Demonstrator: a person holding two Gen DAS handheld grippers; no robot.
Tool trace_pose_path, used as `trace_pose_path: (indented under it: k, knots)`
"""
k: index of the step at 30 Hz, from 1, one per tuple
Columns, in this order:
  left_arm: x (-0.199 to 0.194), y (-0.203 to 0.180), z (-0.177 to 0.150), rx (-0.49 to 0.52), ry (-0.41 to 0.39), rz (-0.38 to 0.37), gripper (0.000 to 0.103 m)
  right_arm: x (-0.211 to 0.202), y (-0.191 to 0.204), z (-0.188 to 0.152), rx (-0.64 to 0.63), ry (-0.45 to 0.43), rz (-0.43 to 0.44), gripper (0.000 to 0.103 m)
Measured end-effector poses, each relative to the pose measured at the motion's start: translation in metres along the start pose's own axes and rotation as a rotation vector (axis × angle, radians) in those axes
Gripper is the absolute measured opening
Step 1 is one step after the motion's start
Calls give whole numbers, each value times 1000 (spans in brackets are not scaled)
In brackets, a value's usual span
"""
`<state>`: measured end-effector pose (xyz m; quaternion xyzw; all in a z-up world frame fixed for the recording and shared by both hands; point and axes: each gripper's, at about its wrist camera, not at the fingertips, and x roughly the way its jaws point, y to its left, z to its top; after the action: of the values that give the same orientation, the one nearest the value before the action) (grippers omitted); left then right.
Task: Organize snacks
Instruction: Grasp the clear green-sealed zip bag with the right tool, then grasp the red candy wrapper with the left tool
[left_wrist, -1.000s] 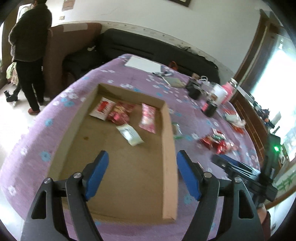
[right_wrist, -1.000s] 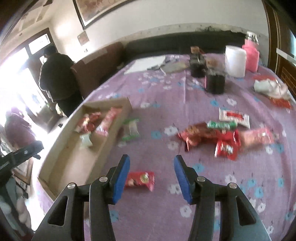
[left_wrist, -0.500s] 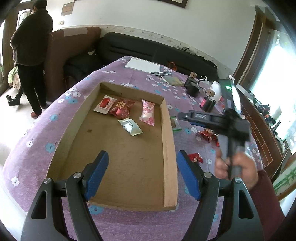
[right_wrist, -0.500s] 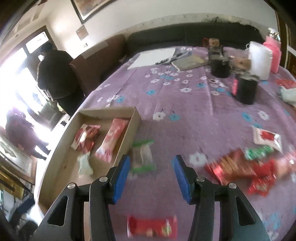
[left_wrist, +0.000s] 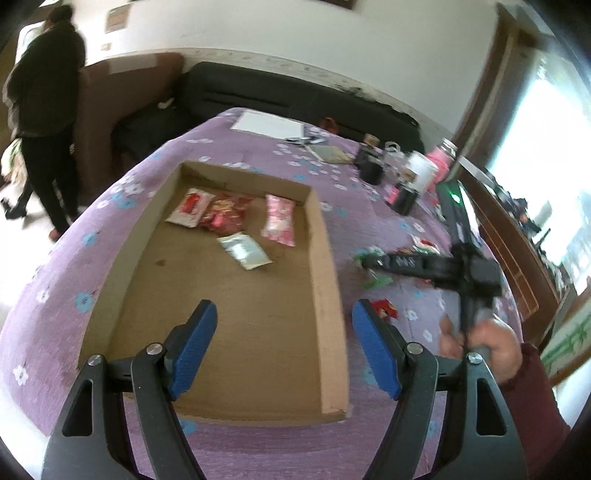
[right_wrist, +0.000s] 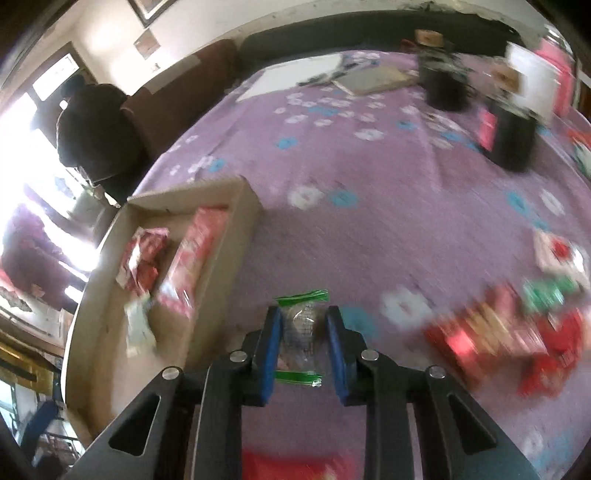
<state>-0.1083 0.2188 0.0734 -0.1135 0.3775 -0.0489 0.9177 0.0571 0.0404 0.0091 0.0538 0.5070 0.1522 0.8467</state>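
Observation:
A shallow cardboard tray (left_wrist: 325, 295) lies on the purple flowered cloth and holds several snack packets: white-red (left_wrist: 190, 206), red (left_wrist: 225, 214), pink (left_wrist: 279, 219) and silvery (left_wrist: 245, 251). My left gripper (left_wrist: 283, 310) hangs open over the tray's near end, holding nothing. Just right of the tray (right_wrist: 236, 229), my right gripper (right_wrist: 303, 317) points down. Its jaws are closing on a clear snack packet with green ends (right_wrist: 301, 332), and the blue pads touch both its sides. More red and green snacks (right_wrist: 517, 332) lie to the right.
Two black jars (right_wrist: 509, 136) (right_wrist: 445, 88), a white roll (left_wrist: 417, 168) and papers (left_wrist: 267, 123) stand at the far end of the table. A red snack (left_wrist: 384, 308) lies near the tray's right wall. A person (left_wrist: 44, 92) stands by the sofa (left_wrist: 295, 96) at the left.
My right gripper came down and toward the tray, over the green-ended packet, and its jaws narrowed around it. The left gripper stayed open over the tray.

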Motion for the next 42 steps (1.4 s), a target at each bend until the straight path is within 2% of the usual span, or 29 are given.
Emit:
trace_pose_path:
  k: [3,6,10,11,14,18,21,23,24,27,28,32,34,37,42]
  knots:
    - [9,-23,3,71,22,-36,76,-24,-24,-28,8,5,-28,25]
    - [29,-61,6,219,53,-61,76,-45,-51,-53,35,2,-26,25]
    - [63,-111,5,450,96,-13,76,-65,-77,-74,63,-17,-47,25]
    - [71,-118,5,461,119,22,76,-68,-80,-75,69,-21,-53,26]
    - [97,-129,9,443,192,56,76,-75,-90,-83,88,-33,-50,26]
    - [124,-138,12,437,207,167,76,-80,-97,-91,87,-51,-44,26]
    - [148,-135,12,412,301,198,76,-82,-100,-94,90,-64,-30,26]
    - [156,-134,8,390,357,155,71,-83,-101,-96,91,-68,-27,26]
    - [157,-134,6,377,377,108,61,-84,-102,-97,92,-70,-27,26]
    - [150,-142,1,400,389,1,60,-88,-105,-103,90,-72,-32,26]
    - [145,-145,-1,400,393,-64,60,-89,-106,-105,90,-72,-33,26]
    - [120,-143,6,332,350,-118,60,-96,-113,-112,92,-71,-40,28]
    - [109,-137,12,282,347,-168,61,-100,-117,-115,95,-83,-41,31]
    - [103,-132,13,228,365,-116,61,-106,-124,-118,113,-108,-26,42]
    - [108,-138,-11,180,404,-74,61,-106,-124,-120,98,-122,-29,42]
